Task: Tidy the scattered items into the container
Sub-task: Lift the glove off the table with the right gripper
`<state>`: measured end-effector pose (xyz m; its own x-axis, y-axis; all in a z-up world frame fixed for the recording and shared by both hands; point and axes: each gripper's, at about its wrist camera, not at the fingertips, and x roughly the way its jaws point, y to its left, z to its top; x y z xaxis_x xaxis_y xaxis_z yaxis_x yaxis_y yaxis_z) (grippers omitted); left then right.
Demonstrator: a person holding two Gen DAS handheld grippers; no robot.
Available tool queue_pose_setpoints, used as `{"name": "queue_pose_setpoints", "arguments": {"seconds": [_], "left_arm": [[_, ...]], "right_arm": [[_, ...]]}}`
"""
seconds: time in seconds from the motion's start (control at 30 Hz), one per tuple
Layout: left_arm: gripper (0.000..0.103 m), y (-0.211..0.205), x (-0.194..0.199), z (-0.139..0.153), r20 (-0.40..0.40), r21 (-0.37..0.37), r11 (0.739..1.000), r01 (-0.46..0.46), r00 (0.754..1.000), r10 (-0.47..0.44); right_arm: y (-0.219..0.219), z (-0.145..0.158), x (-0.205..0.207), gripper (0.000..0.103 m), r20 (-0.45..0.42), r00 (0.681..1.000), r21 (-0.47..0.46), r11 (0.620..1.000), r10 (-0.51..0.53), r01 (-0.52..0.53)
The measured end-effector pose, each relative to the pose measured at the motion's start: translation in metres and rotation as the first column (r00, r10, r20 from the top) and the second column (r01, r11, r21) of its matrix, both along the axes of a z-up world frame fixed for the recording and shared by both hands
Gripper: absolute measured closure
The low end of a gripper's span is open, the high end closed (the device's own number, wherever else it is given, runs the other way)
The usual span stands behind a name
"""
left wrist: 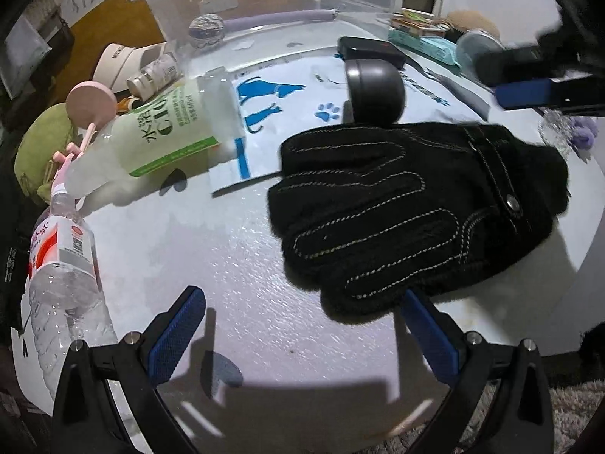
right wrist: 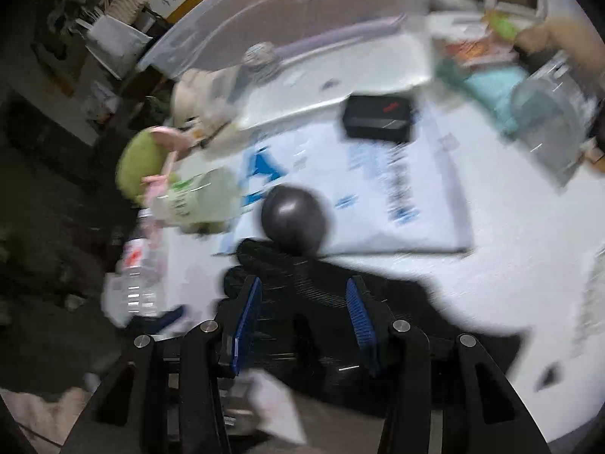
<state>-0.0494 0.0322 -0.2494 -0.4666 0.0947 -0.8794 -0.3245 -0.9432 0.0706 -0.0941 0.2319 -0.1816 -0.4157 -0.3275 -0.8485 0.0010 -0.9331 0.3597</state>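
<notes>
A black stitched glove (left wrist: 412, 212) lies flat on the white table (left wrist: 211, 257). My left gripper (left wrist: 302, 325) is open just in front of its fingertips, holding nothing. In the blurred right wrist view my right gripper (right wrist: 304, 310) hangs open above the same glove (right wrist: 302, 272), fingers apart and empty. It shows at the right edge of the left wrist view (left wrist: 529, 90). A dark round case (left wrist: 372, 90) stands beyond the glove, also in the right wrist view (right wrist: 295, 219). The clear plastic container (left wrist: 264, 3) stands at the back (right wrist: 287, 11).
A green-labelled bottle (left wrist: 166, 128), a water bottle (left wrist: 64, 261), a pink hand mirror (left wrist: 89, 108), a small jar (left wrist: 155, 75) and a cap (left wrist: 124, 60) crowd the left. A black box (left wrist: 370, 51) and a cat-print sheet (left wrist: 272, 102) lie mid-table. Clutter fills the back right.
</notes>
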Motion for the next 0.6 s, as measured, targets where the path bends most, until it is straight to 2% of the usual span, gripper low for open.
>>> {"name": "queue_pose_setpoints", "arguments": {"seconds": [0.13, 0.2, 0.27, 0.37, 0.6], "left_arm": [[0.000, -0.007, -0.007, 0.001, -0.008, -0.005, 1.000, -0.030, 1.000, 0.030], [0.000, -0.010, -0.010, 0.001, -0.009, -0.009, 0.999, -0.039, 0.999, 0.038], [0.000, -0.012, -0.012, 0.000, -0.014, -0.018, 0.999, -0.042, 0.999, 0.041], [0.000, -0.015, -0.014, 0.001, -0.025, -0.031, 0.998, -0.057, 0.998, 0.056], [0.000, -0.032, -0.028, 0.005, -0.022, -0.002, 0.992, -0.130, 0.991, 0.130]], "right_arm": [[0.029, -0.019, -0.013, 0.055, 0.042, 0.997, 0.067, 0.996, -0.063, 0.060], [0.037, -0.036, -0.017, 0.055, 0.090, 0.993, 0.086, 0.994, -0.076, 0.068], [0.039, -0.049, -0.013, 0.055, 0.141, 0.988, 0.059, 0.997, -0.064, 0.057], [0.035, -0.054, 0.002, 0.056, 0.149, 0.987, 0.046, 0.997, -0.064, 0.057], [0.026, -0.061, 0.039, 0.055, 0.193, 0.979, -0.025, 0.997, -0.064, 0.070]]}}
